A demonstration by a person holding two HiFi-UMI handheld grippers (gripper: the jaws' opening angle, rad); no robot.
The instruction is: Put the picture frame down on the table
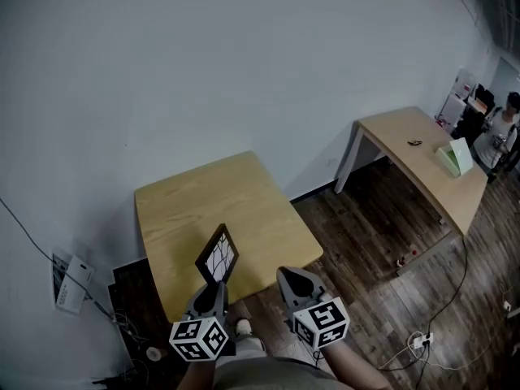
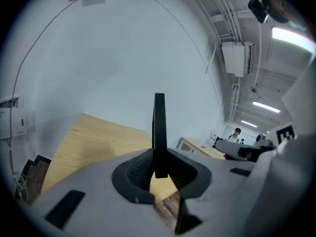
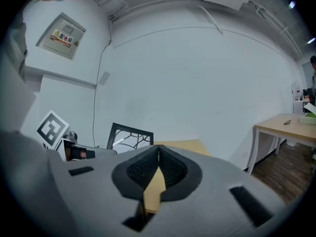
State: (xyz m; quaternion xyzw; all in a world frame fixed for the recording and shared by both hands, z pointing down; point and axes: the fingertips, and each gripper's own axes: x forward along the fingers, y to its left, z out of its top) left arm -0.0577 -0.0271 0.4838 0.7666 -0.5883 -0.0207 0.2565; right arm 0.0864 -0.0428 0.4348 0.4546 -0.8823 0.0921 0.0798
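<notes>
Pale wall (image 1: pixel 244 71) backs the wooden desk (image 1: pixel 187 210). My left hand-held gripper (image 1: pixel 213 287) clamps the picture frame (image 1: pixel 218 254) upright, above the desk's near edge. The right hand-held gripper (image 1: pixel 294 279) is closed and empty. I'd carry the frame further in, lower it flat, then release.

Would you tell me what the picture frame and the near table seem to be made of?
The picture frame has a thin, matte black border, plastic or painted wood by the look; its pale panel carries black branching lines. The table has a light, matte top with faint wood grain, likely laminate or veneer.
</notes>
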